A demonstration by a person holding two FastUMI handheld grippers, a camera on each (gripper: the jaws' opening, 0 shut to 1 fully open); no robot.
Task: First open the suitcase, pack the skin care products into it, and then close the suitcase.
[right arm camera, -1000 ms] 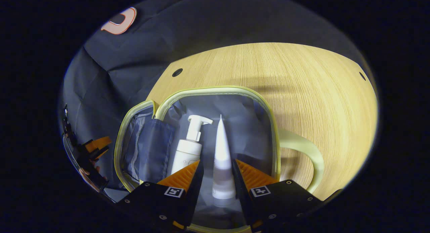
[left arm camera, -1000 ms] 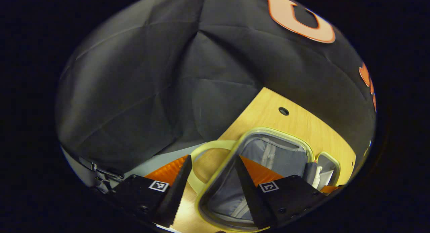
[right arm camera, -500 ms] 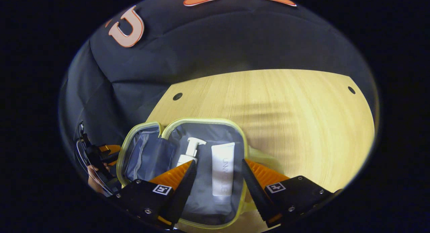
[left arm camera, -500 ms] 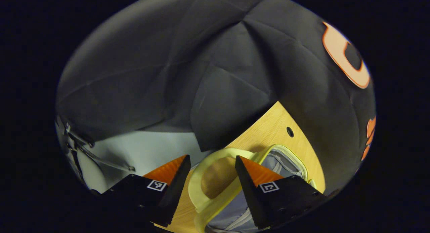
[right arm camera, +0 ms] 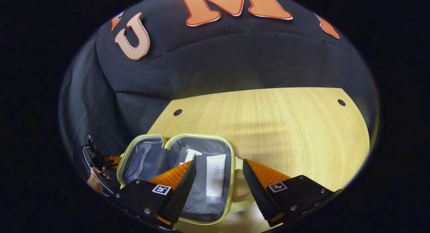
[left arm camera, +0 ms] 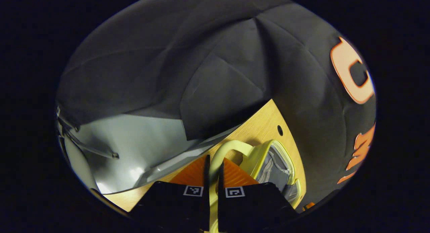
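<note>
The small suitcase (right arm camera: 198,136) lies open on the wooden table, grey-lined with a yellow-green rim. In its right half lie a white pump bottle (right arm camera: 189,155) and a white tube (right arm camera: 215,179), side by side. My right gripper (right arm camera: 219,162) hangs open above and behind that half, holding nothing. In the left gripper view, my left gripper (left arm camera: 212,165) is shut on the yellow-green handle (left arm camera: 228,148) at the end of the suitcase (left arm camera: 268,152). The left gripper (right arm camera: 100,160) and a hand show far left beside the lid half.
The wooden table (right arm camera: 285,125) stretches far and right of the case, with small round holes (right arm camera: 177,112) near its back corners. In the left gripper view, the table edge (left arm camera: 188,159) drops to a pale floor (left arm camera: 134,142) on the left.
My left gripper has moved onto the handle and shut on it. My right gripper has let go of the tube, which now lies flat, and has drawn back and up from the case.
</note>
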